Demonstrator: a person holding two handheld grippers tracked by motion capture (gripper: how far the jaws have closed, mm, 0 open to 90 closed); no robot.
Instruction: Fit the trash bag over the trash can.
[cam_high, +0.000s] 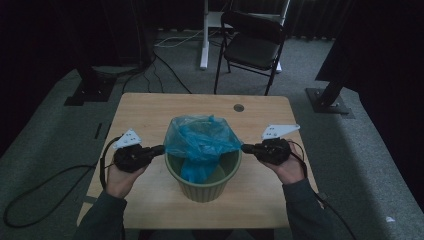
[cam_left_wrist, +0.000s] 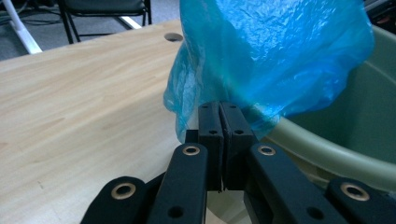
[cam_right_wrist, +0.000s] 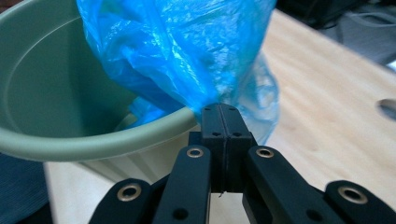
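At mid-worktop (cam_high: 150, 200) we hold one blue bag (cam_high: 202, 137) above the green bin (cam_high: 202, 185): left gripper (cam_high: 161, 148) and right gripper (cam_high: 245, 147) each pinch an opposite edge, jaws closed, spreading its mouth to line the bin.

High view overhead – 2 close gripper views from opposite sides of blue bag (cam_high: 202, 137)

Crumpled blue plastic bag (cam_high: 202, 137) stretched open over the green bin (cam_high: 202, 187).
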